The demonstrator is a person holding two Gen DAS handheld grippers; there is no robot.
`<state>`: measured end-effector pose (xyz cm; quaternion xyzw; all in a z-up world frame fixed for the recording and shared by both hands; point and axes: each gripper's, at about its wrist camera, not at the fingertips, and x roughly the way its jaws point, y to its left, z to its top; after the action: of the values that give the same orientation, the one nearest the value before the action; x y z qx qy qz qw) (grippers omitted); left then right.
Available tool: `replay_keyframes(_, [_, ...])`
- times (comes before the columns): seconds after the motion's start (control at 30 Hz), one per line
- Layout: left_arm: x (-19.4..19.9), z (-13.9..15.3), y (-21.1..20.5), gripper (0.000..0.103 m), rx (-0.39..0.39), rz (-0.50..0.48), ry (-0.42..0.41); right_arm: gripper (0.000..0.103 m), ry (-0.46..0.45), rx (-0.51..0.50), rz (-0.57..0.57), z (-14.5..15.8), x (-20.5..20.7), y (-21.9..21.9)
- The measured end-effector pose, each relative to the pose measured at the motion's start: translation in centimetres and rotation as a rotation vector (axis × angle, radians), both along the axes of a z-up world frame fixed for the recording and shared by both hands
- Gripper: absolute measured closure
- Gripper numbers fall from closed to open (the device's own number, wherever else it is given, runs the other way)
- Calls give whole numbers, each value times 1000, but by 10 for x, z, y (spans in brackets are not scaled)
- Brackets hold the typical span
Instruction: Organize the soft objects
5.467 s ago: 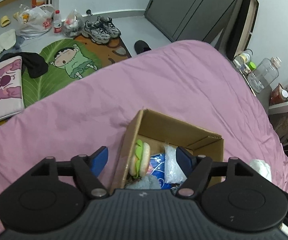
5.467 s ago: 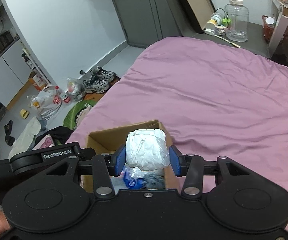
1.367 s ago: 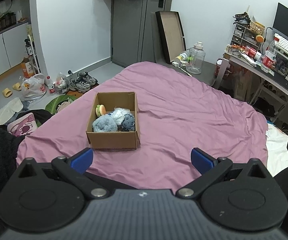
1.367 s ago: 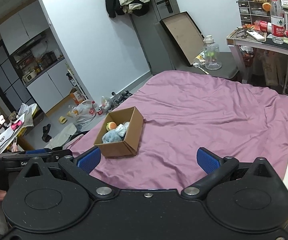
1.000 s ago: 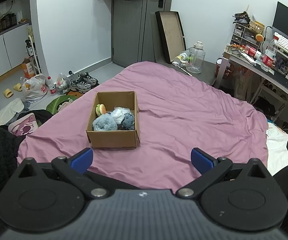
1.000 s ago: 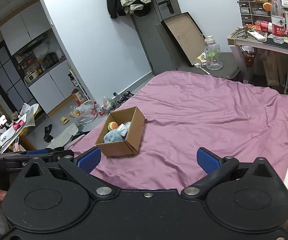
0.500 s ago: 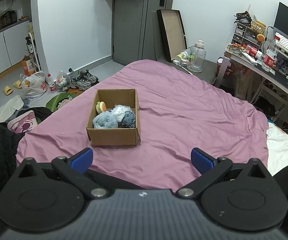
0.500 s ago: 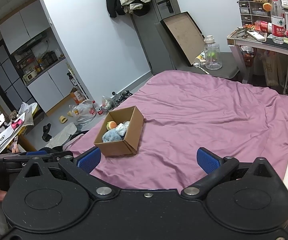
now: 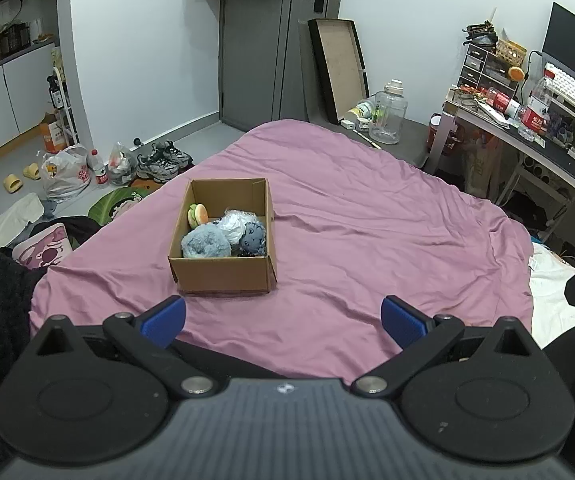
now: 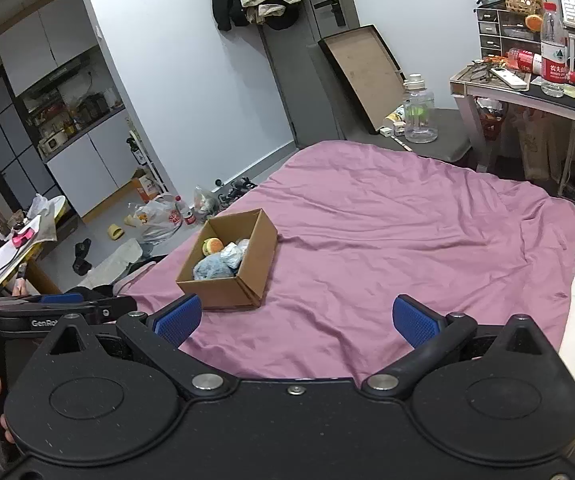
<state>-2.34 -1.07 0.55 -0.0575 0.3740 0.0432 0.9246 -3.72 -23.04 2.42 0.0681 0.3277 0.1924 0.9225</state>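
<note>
Left wrist view: a cardboard box (image 9: 223,236) on the purple bed (image 9: 367,240) holds soft toys (image 9: 206,242), ahead of the left gripper (image 9: 283,318), which is spread wide and empty. Right wrist view alone shows the left gripper's side and the kitchen (image 10: 67,120); the right gripper (image 10: 297,318), also wide apart and empty, sits well back from the box.

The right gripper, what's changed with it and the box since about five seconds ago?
The right gripper let go of the white crumpled bundle, now in the cardboard box. Both grippers backed far away and stand open and empty, left gripper included. The box stayed put on the pink sheet.
</note>
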Motion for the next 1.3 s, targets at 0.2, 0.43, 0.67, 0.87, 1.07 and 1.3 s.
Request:
replay_keyframes(0.2, [0, 3, 0, 0, 1, -1, -5, 0, 1, -16, -16, -4, 2, -2])
replay_keyframes(0.43, [3, 3, -3, 0, 7, -11, -4, 0, 11, -3, -28, -9, 8, -10])
replay_keyframes(0.67, [7, 1, -6, 0, 7, -23, -2, 0, 16, -3, -36, -12, 10, -13])
replay_keyframes(0.87, [14, -2, -7, 0, 9, -27, 10, 0, 17, -13, -40, -13, 12, -14])
replay_keyframes(1.07, [23, -8, -9, 0, 10, -38, 16, 0, 38, -7, -56, -22, 20, -22])
replay_keyframes(1.3, [33, -10, -12, 0, 16, -44, 13, 0, 50, -7, -54, -28, 28, -24])
